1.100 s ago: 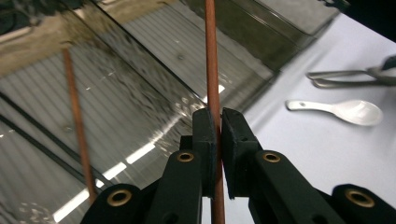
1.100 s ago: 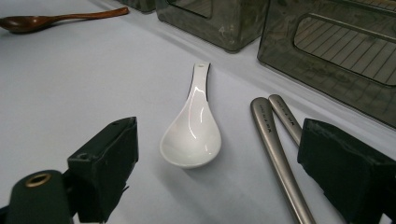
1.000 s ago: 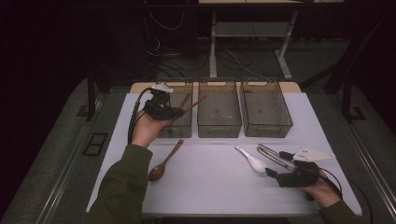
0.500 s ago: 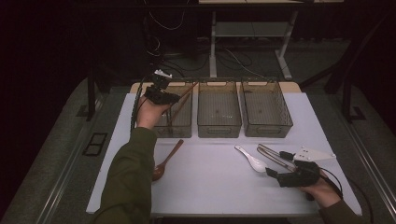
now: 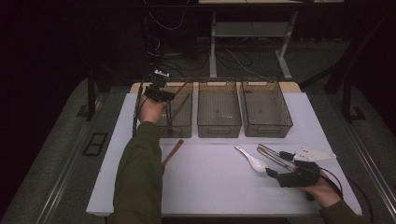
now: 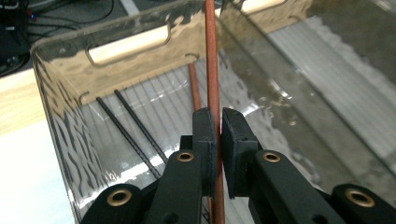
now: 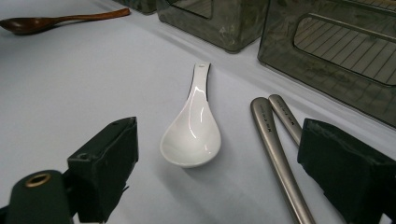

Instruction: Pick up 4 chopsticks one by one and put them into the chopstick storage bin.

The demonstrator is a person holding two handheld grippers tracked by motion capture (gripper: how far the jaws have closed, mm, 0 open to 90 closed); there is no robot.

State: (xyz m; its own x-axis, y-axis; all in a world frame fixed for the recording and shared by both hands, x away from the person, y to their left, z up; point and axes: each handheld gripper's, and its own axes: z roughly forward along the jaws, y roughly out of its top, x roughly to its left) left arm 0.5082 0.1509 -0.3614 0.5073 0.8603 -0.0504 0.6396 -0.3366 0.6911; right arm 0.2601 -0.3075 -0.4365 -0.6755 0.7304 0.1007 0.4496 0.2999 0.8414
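At about ten o'clock on the desk [image 5: 210,186], the left hand-held gripper [image 6: 218,122] is clenched on a reddish-brown chopstick [image 6: 212,60] over the leftmost clear bin [image 5: 179,130], where another brown stick and two black ones lie. At four o'clock, the right hand-held gripper [image 7: 217,179] rests released, jaws wide, facing a white ceramic spoon [image 7: 192,128] with metal chopsticks [image 7: 275,149] just beside it. A wooden spoon [image 7: 51,21] lies at eight o'clock.

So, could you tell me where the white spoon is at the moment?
The white spoon lies on the table, right of centre in the high view, just left of the metal tongs and ahead of the open right gripper.
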